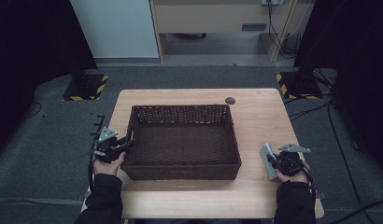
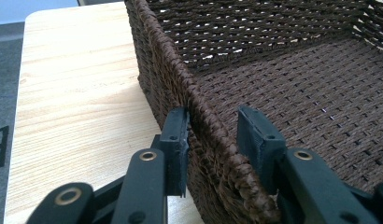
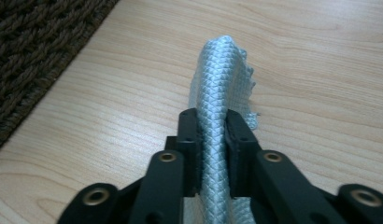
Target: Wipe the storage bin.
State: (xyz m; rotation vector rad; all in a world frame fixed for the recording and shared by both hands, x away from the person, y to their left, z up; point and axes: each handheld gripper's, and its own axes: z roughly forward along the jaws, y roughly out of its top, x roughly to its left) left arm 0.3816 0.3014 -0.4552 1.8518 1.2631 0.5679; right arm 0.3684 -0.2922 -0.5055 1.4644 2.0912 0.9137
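Two black jaws of the right gripper (image 3: pixel 213 140) pinch a pale grey-blue cloth with a woven diamond texture (image 3: pixel 220 79), its fold standing upright between the pads above a light wooden table (image 3: pixel 320 70). A dark brown wicker basket (image 3: pixel 31 51) occupies the upper left corner.

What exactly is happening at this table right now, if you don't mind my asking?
A person is working with a hand-held gripper in each hand. The left gripper straddles the left wall of a brown wicker basket, one jaw outside touching it, the other inside with a gap. The right gripper has pinched a pale grey cloth, which stands above the wooden table to the right of the basket.
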